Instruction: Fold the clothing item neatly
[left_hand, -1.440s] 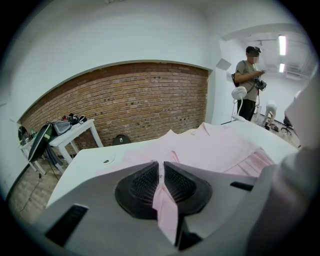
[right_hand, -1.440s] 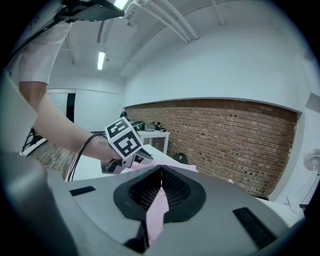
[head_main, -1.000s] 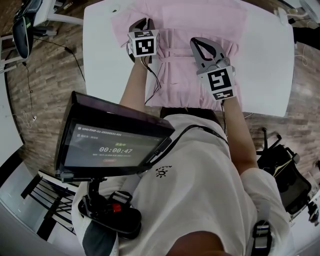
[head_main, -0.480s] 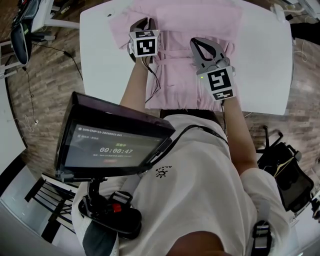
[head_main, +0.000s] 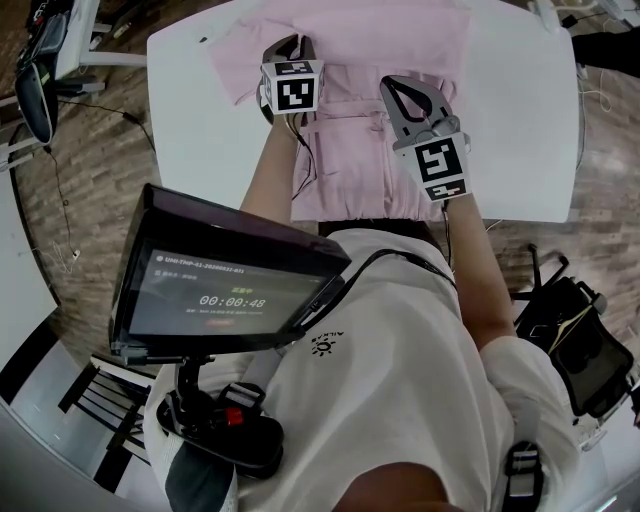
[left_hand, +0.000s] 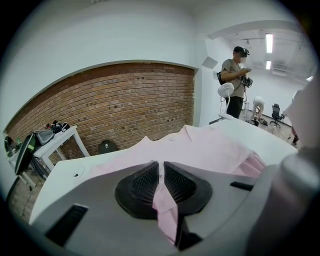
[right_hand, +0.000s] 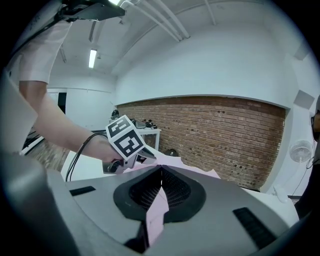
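Head view first: where does the item lie? — Inspector

The pink garment (head_main: 400, 40) lies spread on the white surface (head_main: 200, 130), directly ahead of the operator (head_main: 400, 380). Its near hem reaches the near edge of the surface. One sleeve (head_main: 225, 55) sticks out at the far left. — Assistant

Position of the tools? — Inspector

The left claw (head_main: 287, 45) is over the left half of the garment and the right claw (head_main: 395, 85) is over the right half, side by side and apart. A narrow band (head_main: 350, 105) of the same cloth runs across the garment between them. — Assistant

State of each? — Inspector

Left gripper view: the jaws are pressed together on a fold of pink cloth. It passes between the ribbed pads (left_hand: 145, 185) and hangs down toward the camera. Beyond them the collar (left_hand: 187, 131) lies at the far side of the surface. Right gripper view: the jaws are likewise closed tight, pinching a thin fold of the garment. The left claw shows at the left of that view. — Assistant

Surroundings? — Inspector

A brick wall (left_hand: 125, 110) stands behind the surface. In the left gripper view a person (left_hand: 235, 80) stands well away at the right. A dark screen (head_main: 225, 290) is mounted at the operator's chest, lit with a timer. — Assistant
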